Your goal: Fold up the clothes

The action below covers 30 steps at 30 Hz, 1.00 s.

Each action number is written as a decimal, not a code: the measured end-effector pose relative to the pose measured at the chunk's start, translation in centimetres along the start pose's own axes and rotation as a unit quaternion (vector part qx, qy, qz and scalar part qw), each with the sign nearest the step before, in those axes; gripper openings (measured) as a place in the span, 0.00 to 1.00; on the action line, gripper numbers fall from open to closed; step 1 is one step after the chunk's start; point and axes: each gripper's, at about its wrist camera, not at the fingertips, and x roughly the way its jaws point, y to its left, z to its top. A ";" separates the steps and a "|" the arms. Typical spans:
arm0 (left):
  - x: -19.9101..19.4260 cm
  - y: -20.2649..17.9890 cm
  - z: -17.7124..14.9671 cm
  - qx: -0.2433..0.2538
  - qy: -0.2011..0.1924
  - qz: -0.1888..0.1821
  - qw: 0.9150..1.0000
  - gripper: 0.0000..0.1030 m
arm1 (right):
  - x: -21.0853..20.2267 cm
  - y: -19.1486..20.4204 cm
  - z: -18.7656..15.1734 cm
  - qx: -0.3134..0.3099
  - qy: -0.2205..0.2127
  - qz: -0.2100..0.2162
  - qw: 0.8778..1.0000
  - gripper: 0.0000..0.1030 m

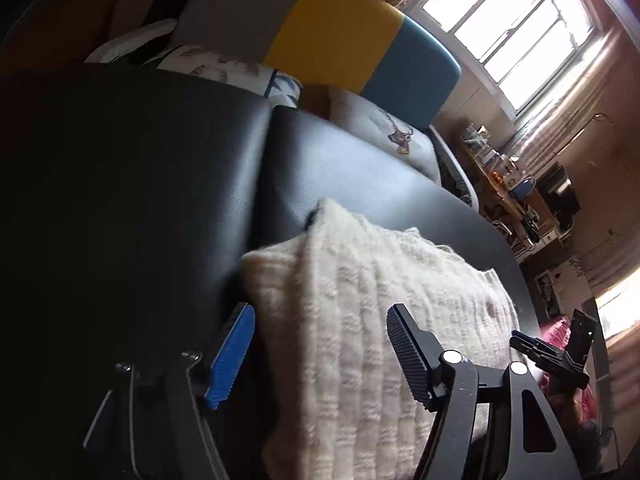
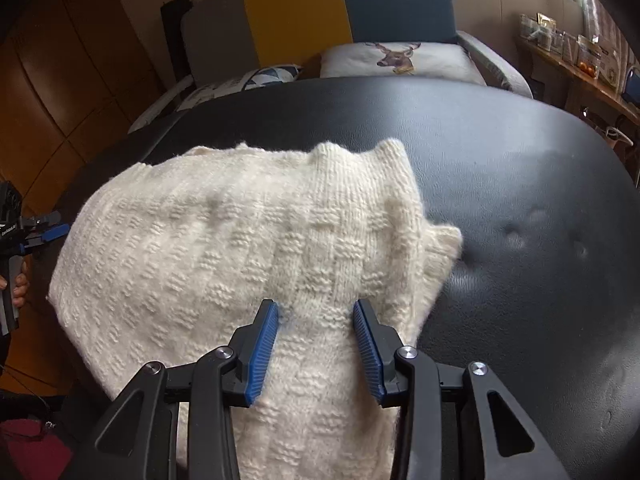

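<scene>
In your left wrist view, your left gripper (image 1: 320, 354) stands spread wide over the cream knitted sweater (image 1: 360, 320), its pads clear of the wool. The sweater lies on the black padded table (image 1: 160, 180), toward its right near part. Your right gripper (image 1: 532, 346) shows small at the far right.

In your right wrist view, your right gripper (image 2: 316, 350) pinches a bunched fold of the sweater (image 2: 224, 240) between its blue pads (image 2: 262, 354). The sweater spreads left and far across the table (image 2: 520, 200). Your left gripper (image 2: 48, 232) sits at the left edge.

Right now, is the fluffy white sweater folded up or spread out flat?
Partly folded. The white sweater lies doubled over itself on the black table, with layered edges at its right side.
</scene>
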 end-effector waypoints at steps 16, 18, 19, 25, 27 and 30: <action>4.3 2.3 0.0 -0.037 0.021 -0.043 0.998 0.75 | 0.7 0.4 -0.7 0.008 -0.015 -0.016 1.000 0.41; 5.2 2.2 -0.1 -0.035 0.025 -0.061 0.997 0.74 | 0.7 0.5 -0.5 0.007 -0.011 -0.021 1.000 0.42; 5.3 2.0 -0.1 -0.032 0.025 -0.066 0.997 0.73 | 0.8 0.6 -0.5 0.006 -0.011 -0.023 1.000 0.42; 5.9 1.7 0.3 -0.040 0.034 -0.085 0.995 0.21 | 1.0 1.5 -1.0 0.008 -0.010 -0.032 0.999 0.42; 5.8 1.5 0.3 -0.038 0.039 -0.085 0.995 0.20 | 1.1 1.6 -0.8 0.002 -0.002 -0.033 0.999 0.42; 5.2 1.3 0.7 -0.047 0.038 -0.082 0.995 0.18 | 1.3 2.0 -0.3 -0.027 0.025 -0.033 0.999 0.43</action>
